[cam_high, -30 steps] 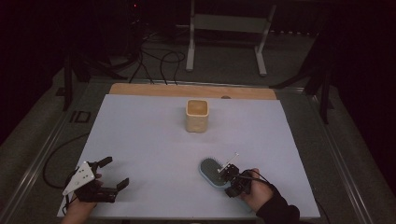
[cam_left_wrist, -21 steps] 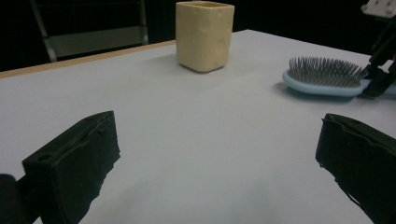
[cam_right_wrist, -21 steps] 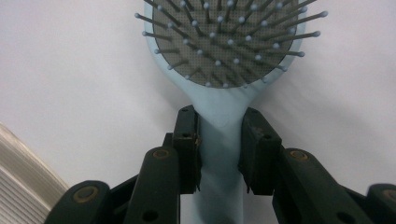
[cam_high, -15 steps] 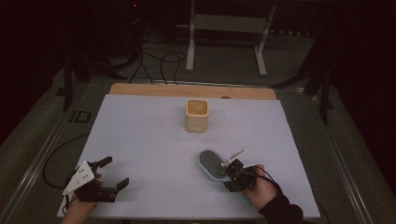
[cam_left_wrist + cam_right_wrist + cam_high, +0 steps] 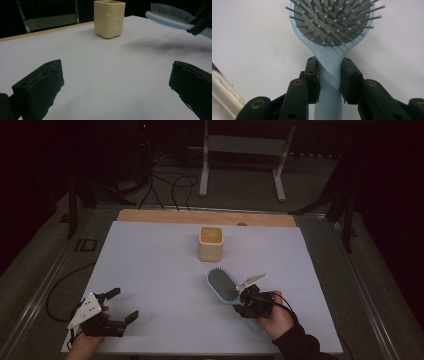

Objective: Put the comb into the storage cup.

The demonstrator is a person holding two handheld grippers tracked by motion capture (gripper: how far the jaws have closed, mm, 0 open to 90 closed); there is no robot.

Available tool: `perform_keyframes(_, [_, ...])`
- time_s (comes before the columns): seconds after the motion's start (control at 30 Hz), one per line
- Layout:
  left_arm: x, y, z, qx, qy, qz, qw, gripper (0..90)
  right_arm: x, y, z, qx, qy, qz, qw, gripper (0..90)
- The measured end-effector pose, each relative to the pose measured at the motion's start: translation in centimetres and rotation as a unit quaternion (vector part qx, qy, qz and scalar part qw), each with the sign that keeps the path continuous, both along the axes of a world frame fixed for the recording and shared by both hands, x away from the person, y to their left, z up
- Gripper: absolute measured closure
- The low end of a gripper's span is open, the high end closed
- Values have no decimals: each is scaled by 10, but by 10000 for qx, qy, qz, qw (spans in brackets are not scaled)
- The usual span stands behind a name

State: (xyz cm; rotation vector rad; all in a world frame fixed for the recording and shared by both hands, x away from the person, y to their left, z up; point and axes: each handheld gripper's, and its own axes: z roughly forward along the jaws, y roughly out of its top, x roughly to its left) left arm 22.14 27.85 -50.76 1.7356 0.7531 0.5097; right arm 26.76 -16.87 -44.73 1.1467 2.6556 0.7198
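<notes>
Now, right hand-held gripper (image 5: 248,301) clamped on hairbrush (image 5: 223,285) handle, left hand-held gripper (image 5: 119,307) open, idle: keep brush level toward cream cup (image 5: 210,243), grip firm.

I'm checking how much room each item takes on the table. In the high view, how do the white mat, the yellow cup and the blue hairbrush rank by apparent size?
1. White mat, far the largest.
2. Hairbrush and cup: they look about alike. The brush sits nearer the camera and its handle is hidden in the right tongs, so I won't rank them.
</notes>
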Motion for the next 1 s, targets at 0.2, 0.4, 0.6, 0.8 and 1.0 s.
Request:
perform_keyframes(0.2, [0, 0, 0, -5, 6, 7, 10000, 0, 6, 1, 14, 249, -363, 2, 9990, 705])
perform_keyframes(0.4, [0, 0, 0, 4, 13, 13, 10000, 0, 15, 0, 29, 494, -726, -67, 9961, 705])
perform_keyframes(0.6, [1, 0, 0, -6, 8, 17, 10000, 0, 24, 1, 43, 708, -1067, -74, 9917, 705])
perform_keyframes(0.8, [1, 0, 0, 1, 22, 14, 10000, 0, 36, 3, 48, 1063, -1302, -106, 9857, 705])
perform_keyframes(1.0, [1, 1, -1, -22, 28, 19, 10000, 0, 48, 11, 51, 1129, -1509, -58, 9821, 705])
